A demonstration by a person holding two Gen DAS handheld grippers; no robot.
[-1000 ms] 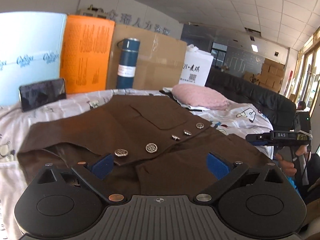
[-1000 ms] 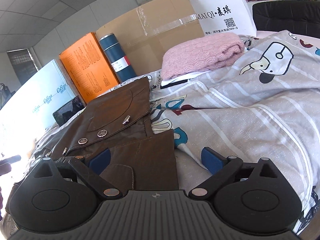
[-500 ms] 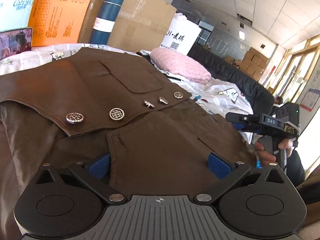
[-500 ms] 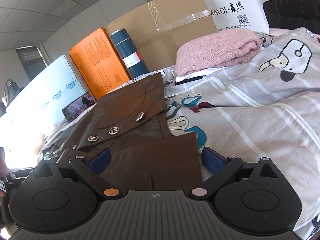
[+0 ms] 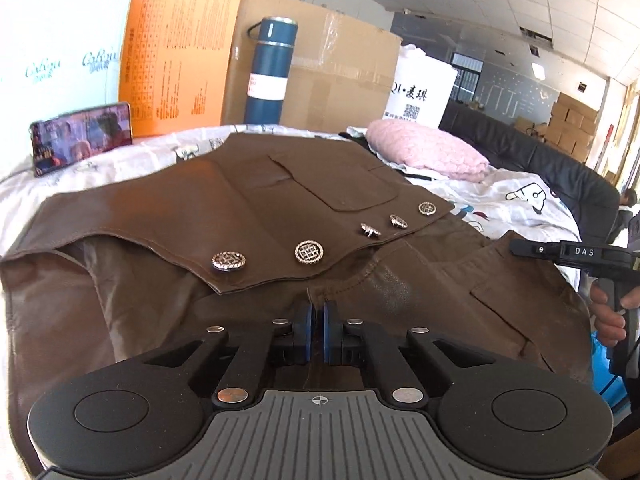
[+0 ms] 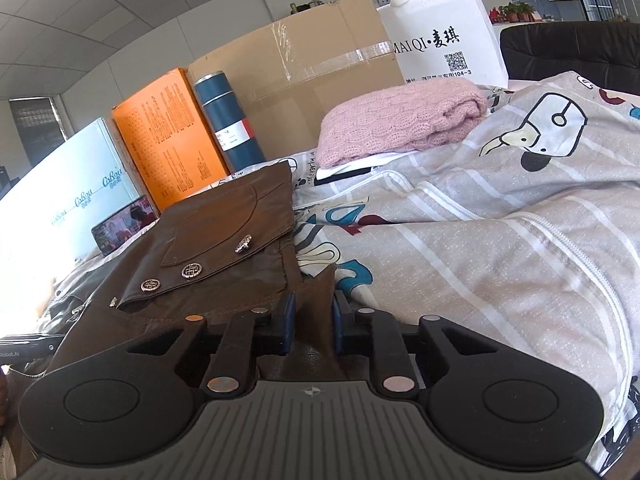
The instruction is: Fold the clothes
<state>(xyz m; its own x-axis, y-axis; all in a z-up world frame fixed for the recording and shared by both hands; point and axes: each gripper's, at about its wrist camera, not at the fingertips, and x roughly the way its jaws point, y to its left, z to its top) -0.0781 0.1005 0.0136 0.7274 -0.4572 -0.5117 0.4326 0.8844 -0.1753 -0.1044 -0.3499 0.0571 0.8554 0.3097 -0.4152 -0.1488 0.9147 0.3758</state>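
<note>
A brown leather vest (image 5: 248,208) with metal buttons lies spread on the printed bedsheet (image 5: 520,200). My left gripper (image 5: 318,330) is shut on the vest's near hem, in the middle of the lower panel. My right gripper (image 6: 314,320) is shut on the vest's (image 6: 224,232) near right corner, with a fold of leather pinched between its blue pads. The right gripper also shows at the right edge of the left wrist view (image 5: 560,252), held by a hand.
A folded pink sweater (image 5: 428,152) lies at the back right of the bed. A blue flask (image 5: 268,72), orange box (image 5: 176,56), cardboard box (image 5: 332,68), white bag (image 5: 424,92) and a phone (image 5: 80,136) stand along the back. A black sofa (image 5: 560,168) is at the right.
Both grippers were open over the vest; both have closed on its near edge. The left gripper has moved in toward the middle of the hem.
</note>
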